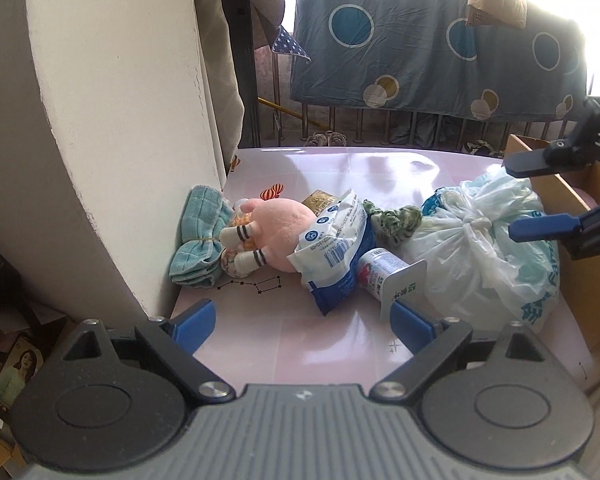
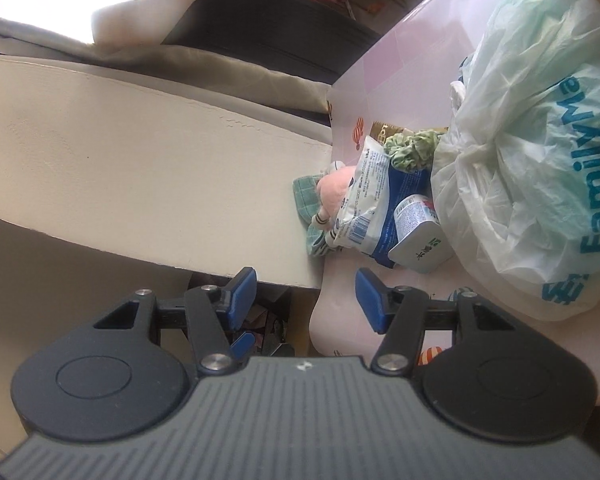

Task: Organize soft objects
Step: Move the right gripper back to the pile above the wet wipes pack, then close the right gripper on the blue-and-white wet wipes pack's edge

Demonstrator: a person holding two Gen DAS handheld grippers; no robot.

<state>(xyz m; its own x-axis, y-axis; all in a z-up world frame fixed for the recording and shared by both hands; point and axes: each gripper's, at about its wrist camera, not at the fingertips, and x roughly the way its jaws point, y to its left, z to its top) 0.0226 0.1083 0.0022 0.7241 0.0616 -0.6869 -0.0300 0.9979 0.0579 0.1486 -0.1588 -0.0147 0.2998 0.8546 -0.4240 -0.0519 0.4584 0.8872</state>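
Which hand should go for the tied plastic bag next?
Probably right. The right gripper hovers open beside the plastic bag, next to the cardboard box; the left gripper sits back at the table's near edge.

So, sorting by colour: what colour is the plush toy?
Pink plush toy, clearest in the left wrist view.

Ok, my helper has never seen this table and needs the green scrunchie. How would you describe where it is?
On the pink table, find the big knotted white plastic bag on the right side. The green scrunchie lies against the bag's left edge, behind the tipped yogurt cup. It is the only ruffled green fabric ring; the neighbouring blue-and-white snack pouch is smooth printed packaging.
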